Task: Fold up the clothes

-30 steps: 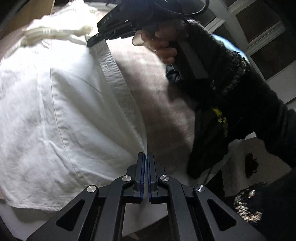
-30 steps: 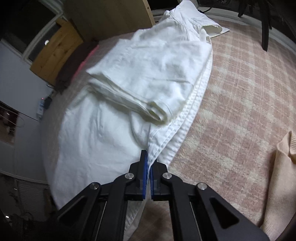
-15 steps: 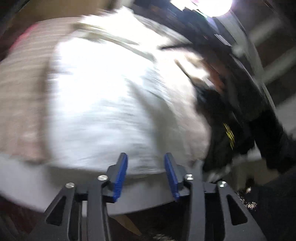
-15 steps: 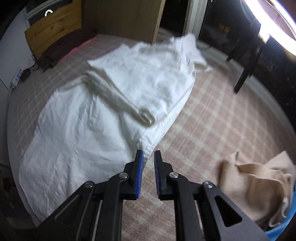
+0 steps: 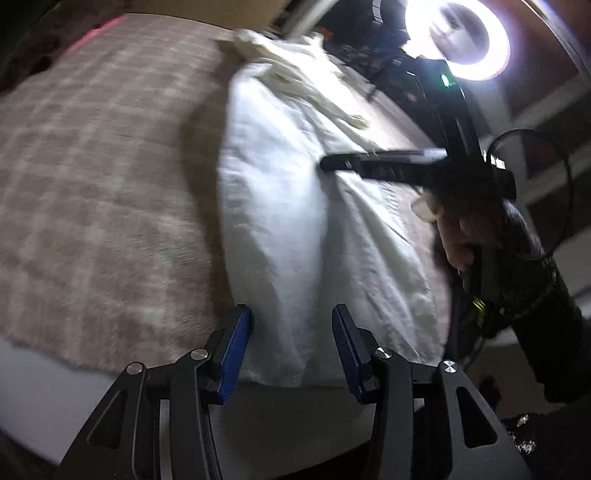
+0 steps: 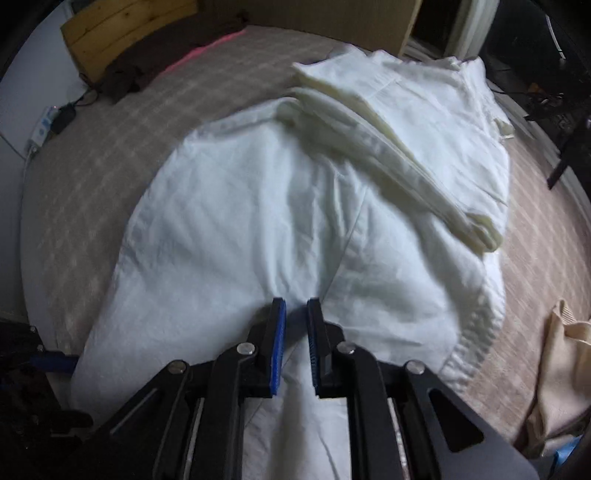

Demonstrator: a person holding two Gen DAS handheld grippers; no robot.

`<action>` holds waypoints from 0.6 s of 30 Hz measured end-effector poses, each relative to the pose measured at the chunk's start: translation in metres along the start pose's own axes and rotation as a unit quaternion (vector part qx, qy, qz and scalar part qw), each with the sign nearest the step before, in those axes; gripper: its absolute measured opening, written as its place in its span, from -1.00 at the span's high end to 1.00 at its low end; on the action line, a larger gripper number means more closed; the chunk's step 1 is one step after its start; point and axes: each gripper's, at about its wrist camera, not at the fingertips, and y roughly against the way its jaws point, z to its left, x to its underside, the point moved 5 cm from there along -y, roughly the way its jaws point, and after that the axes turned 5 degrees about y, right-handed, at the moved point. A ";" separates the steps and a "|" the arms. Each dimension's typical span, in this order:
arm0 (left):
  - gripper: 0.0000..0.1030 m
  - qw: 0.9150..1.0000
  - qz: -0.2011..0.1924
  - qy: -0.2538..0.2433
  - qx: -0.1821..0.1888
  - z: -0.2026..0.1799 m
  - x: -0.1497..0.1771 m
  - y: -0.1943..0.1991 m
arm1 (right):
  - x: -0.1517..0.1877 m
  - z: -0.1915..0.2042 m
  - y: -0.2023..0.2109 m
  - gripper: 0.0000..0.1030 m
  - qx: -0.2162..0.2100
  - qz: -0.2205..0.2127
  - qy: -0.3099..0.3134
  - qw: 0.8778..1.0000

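Note:
A white shirt [image 6: 258,206] lies on a pink checked bedspread [image 6: 110,147], with one side and its sleeve [image 6: 388,155] folded over the body. My right gripper [image 6: 296,314] is open a little and empty, just above the shirt's near part. My left gripper [image 5: 291,325] is open wide and empty, over the shirt's [image 5: 280,206] near hem at the bed's edge. In the left wrist view the right gripper [image 5: 332,162] reaches in from the right, over the shirt's middle.
A beige garment [image 6: 561,369] lies on the bed at the right. A wooden headboard [image 6: 122,26] and a dark pillow [image 6: 155,62] are at the back left. A bright ring light [image 5: 458,40] stands past the bed. A power strip [image 6: 46,125] lies at the left.
Both grippers let go of the shirt's edge and opened. The folded side now lies on the shirt's body. Both grippers have moved over the shirt's near part.

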 end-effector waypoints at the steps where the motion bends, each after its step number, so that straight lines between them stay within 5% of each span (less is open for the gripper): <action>1: 0.16 1.000 0.005 -0.009 0.010 -0.001 0.000 -0.001 | -0.002 -0.001 0.003 0.78 0.013 0.005 -0.011 1.000; 4: 0.16 0.998 0.020 -0.039 0.038 -0.005 -0.001 -0.005 | -0.025 0.013 0.020 0.74 0.005 -0.011 -0.034 0.999; 7: 0.16 0.996 0.033 -0.059 0.059 -0.006 -0.003 -0.007 | -0.066 0.046 0.018 0.12 0.009 -0.028 -0.014 0.999; 11: 0.12 0.993 0.042 -0.076 0.074 -0.002 -0.005 -0.005 | -0.099 0.058 -0.027 0.08 0.064 0.027 -0.001 0.998; 13: 0.12 0.993 0.041 -0.080 0.071 0.005 -0.007 -0.001 | -0.098 0.047 -0.047 0.16 0.069 0.068 -0.017 0.995; 14: 0.12 0.994 0.039 -0.079 0.067 0.010 -0.008 0.001 | -0.095 0.043 -0.051 0.49 0.061 0.076 -0.022 0.995; 18: 0.12 0.996 0.035 -0.048 0.070 0.036 -0.016 0.010 | -0.086 0.022 -0.037 0.85 0.026 0.062 -0.055 0.996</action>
